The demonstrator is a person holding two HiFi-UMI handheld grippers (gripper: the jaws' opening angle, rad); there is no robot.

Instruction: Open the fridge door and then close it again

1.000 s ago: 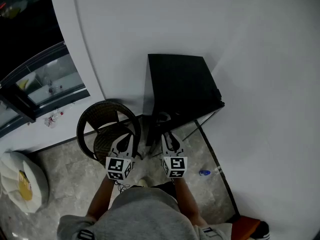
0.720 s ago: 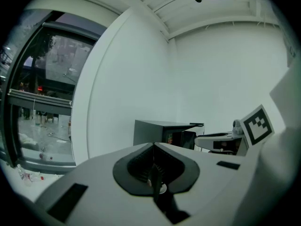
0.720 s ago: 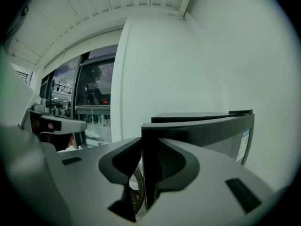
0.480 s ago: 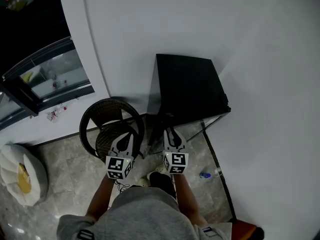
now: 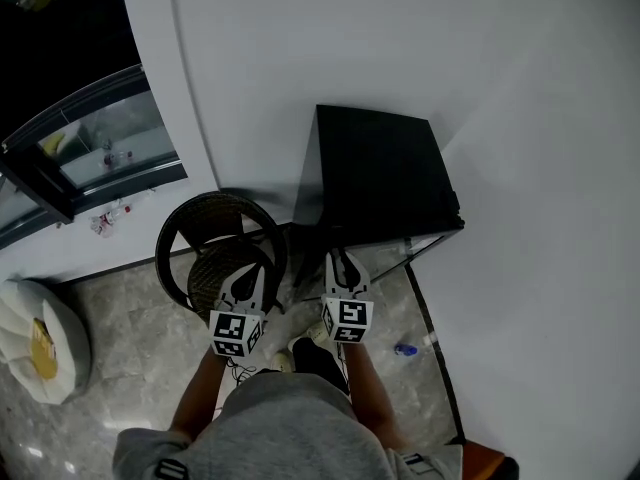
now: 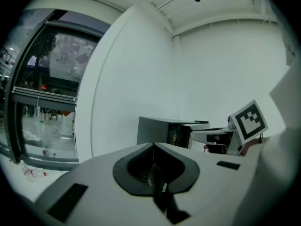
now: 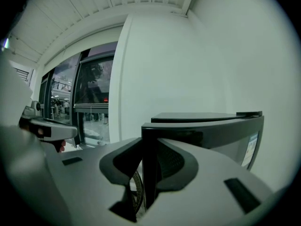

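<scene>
Fridge door (image 7: 149, 164): its edge stands between my right gripper's (image 5: 342, 260) jaws, which have just been closing but are not yet clamped. Left gripper (image 6: 153, 173) closed, empty. Fridge (image 5: 380, 173) sits in the corner. Risk: a shallow bite slips off on the pull.

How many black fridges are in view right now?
1. The black box-shaped fridge stands against the white wall, right of the dark round wicker chair. None appears hidden.

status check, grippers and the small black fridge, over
Left gripper shut, empty. Right gripper jaws just closing, not yet pressing, around small black fridge door edge. Door looks closed. Dark wicker chair close beside fridge.
</scene>
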